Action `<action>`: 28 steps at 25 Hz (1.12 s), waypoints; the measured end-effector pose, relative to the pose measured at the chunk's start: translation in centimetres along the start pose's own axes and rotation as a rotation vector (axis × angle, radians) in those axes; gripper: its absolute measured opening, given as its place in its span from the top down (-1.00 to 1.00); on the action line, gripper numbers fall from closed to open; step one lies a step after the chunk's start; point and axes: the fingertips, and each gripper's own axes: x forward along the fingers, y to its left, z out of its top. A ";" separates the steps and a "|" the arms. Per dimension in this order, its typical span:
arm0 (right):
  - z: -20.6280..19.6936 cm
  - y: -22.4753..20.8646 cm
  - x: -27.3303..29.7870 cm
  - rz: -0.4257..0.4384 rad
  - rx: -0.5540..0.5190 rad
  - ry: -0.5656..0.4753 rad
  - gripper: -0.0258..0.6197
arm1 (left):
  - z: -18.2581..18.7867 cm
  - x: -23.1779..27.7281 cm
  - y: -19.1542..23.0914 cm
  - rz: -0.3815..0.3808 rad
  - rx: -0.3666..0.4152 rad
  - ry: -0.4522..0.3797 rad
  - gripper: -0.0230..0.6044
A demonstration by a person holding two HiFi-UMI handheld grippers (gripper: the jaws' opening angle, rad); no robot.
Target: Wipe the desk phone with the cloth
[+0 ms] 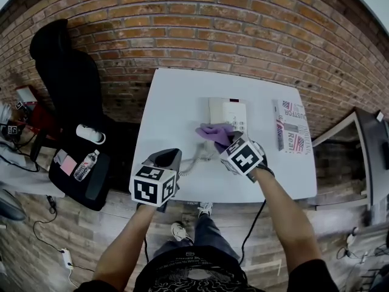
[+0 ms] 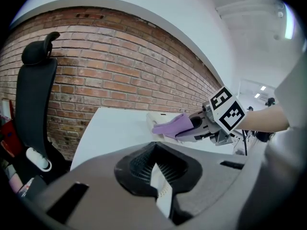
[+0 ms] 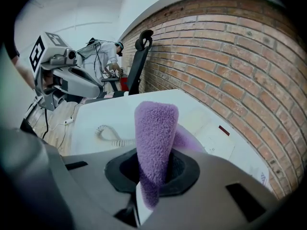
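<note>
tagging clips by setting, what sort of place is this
Probably an office or lab workroom: a desk phone on a white table set against a brick wall, with a black office chair beside it. The right gripper holds a purple cloth at the phone.

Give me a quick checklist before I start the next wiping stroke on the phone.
1. Cloth clamped in the right gripper: ok, the jaws are shut on it.
2. Cloth on the desk phone: cannot tell; in the head view it overlaps the phone's near edge, but contact is unclear.
3. Left gripper clear of the phone: ok, shut on nothing, near the table's front edge.
4. Coiled cord out of the stroke path: not ok, it lies right next to the cloth.
5. Printed package clear: ok, apart, to the phone's right.
</note>
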 end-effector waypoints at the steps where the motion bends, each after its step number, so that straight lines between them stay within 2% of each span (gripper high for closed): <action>1: -0.2 0.2 0.0 0.002 0.003 0.001 0.78 | -0.1 -0.1 0.0 -0.001 0.000 0.001 0.91; 8: -1.9 2.2 0.2 0.032 0.046 0.000 0.78 | -0.8 -0.2 -0.2 -0.011 -0.002 0.006 0.91; 16: -2.3 2.8 -0.5 0.041 0.044 -0.004 0.78 | -0.4 0.7 -1.0 -0.029 0.001 0.005 0.91; 28: 2.4 -3.7 -5.4 -0.027 0.000 -0.083 0.78 | 3.6 3.7 -1.6 -0.047 0.008 -0.024 0.91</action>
